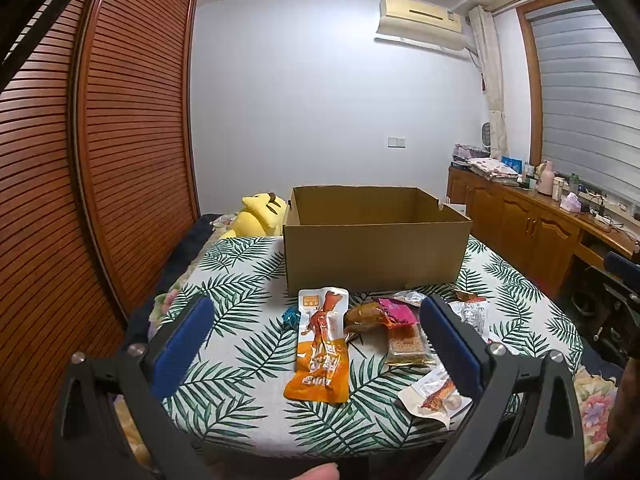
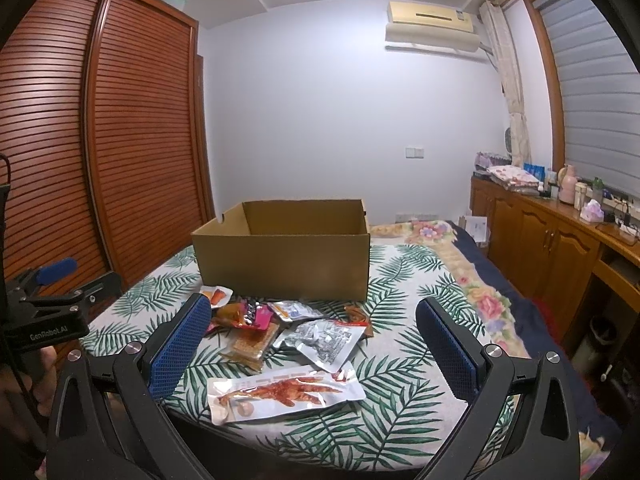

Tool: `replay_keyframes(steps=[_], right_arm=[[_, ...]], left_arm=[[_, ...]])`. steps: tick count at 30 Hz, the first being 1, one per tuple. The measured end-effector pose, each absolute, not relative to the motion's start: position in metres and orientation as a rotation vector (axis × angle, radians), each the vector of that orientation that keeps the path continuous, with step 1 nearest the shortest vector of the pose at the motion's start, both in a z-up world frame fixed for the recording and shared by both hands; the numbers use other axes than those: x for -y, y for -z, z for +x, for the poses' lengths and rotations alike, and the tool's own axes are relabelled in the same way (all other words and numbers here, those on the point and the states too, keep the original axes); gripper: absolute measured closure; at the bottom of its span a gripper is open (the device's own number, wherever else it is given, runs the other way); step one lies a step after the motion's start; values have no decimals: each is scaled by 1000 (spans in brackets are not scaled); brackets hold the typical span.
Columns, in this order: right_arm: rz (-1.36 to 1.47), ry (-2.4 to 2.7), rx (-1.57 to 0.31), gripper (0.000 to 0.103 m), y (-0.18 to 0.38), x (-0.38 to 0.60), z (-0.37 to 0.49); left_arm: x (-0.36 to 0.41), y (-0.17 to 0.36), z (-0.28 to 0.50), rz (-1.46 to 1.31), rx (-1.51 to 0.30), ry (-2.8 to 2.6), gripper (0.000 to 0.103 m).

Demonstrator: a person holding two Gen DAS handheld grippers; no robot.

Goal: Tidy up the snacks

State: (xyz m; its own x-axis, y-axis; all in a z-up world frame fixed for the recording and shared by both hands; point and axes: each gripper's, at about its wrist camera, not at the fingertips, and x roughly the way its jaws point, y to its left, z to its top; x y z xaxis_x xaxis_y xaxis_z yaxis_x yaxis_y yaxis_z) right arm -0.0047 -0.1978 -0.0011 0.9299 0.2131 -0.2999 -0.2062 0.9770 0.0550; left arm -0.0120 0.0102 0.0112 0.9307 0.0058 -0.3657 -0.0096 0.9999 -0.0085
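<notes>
Your snack packets lie loose on the leaf-print cloth (image 1: 240, 292) covering the worktop, all just in front of the open cardboard box (image 1: 376, 240), none inside it as far as the views show. The orange packet (image 1: 320, 344) lies flat, printed side up, lengthwise toward you; its writing is upside down and too distorted to read. Beside it sit a brown vacuum-packed piece (image 1: 362, 314), a pink-labelled packet (image 1: 396, 312) and a clear pack of sesame-coloured bars (image 1: 406, 346).

Your left hand-held gripper (image 1: 316, 350) is spread wide, holding nothing; your right hand-held gripper (image 2: 314, 350) likewise.

Only the left view shows the yellow plush toy (image 1: 262, 216) behind the box. Only the right view shows the silver foil packet (image 2: 320, 338), the chicken-foot packet (image 2: 284, 394) fully, and the lettering "GenRobot.AI" on your left tool.
</notes>
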Motion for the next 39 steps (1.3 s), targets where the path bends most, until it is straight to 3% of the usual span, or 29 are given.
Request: replay_keyframes(steps=[39], right_arm=[[13, -223, -320, 0, 4, 192, -7]], left_arm=[[-11, -5, -14, -13, -385, -6, 0]])
